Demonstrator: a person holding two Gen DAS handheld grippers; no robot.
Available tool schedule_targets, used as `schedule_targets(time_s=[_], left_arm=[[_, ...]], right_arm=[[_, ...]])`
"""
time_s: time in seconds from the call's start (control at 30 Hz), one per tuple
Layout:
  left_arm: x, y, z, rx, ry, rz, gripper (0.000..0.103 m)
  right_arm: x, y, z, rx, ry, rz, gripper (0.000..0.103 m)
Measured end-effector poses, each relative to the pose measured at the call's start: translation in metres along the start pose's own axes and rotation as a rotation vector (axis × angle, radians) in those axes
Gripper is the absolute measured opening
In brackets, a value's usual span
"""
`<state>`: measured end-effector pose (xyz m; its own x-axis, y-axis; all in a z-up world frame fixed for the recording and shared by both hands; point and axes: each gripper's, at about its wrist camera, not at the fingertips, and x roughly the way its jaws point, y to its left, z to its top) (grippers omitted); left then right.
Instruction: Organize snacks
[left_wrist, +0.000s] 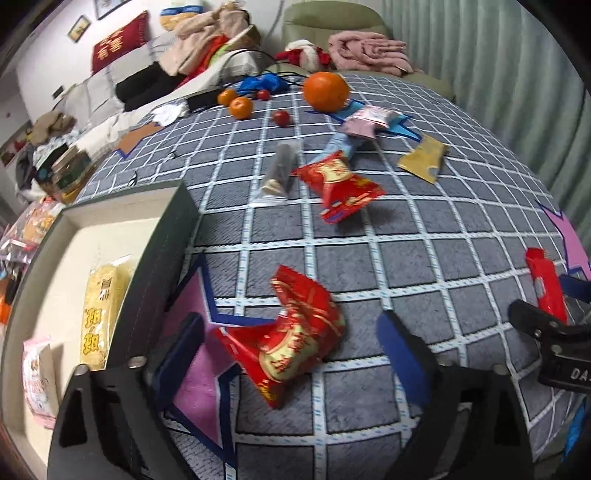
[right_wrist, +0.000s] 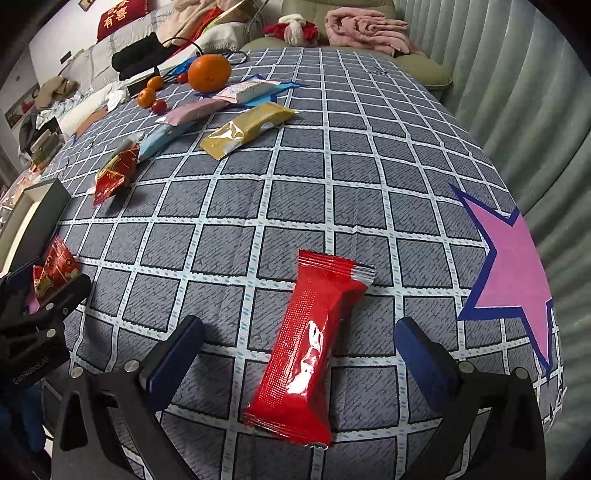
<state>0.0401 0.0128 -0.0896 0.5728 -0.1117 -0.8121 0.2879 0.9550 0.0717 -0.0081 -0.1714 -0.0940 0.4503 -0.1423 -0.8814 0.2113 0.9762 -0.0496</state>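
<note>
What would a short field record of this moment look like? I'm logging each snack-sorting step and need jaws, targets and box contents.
left gripper: jaws open, around the red-gold snack packet
right gripper: jaws open, astride the plain red packet
box: holds a yellow packet and a pink packet
loose on cloth: second red-gold packet, gold packet, large orange
surface: checked tablecloth

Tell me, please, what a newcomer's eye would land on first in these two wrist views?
Probably the glossy red snack bar, lying on the checked tablecloth between the open right gripper fingers. Next, the crumpled red-and-gold packet between the open left gripper fingers, beside the tray at left. Farther back, a big orange stands out.
</note>
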Motion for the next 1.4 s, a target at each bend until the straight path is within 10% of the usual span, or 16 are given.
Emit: schedule_targets(time_s=[1.4], left_arm=[[-0.0007, 0.0016, -0.0008, 0.001, -0.002, -0.008, 0.103]], right_arm=[[-0.0024, 0.0018, -0.0028, -0.013, -0.03, 0.003, 0.103]])
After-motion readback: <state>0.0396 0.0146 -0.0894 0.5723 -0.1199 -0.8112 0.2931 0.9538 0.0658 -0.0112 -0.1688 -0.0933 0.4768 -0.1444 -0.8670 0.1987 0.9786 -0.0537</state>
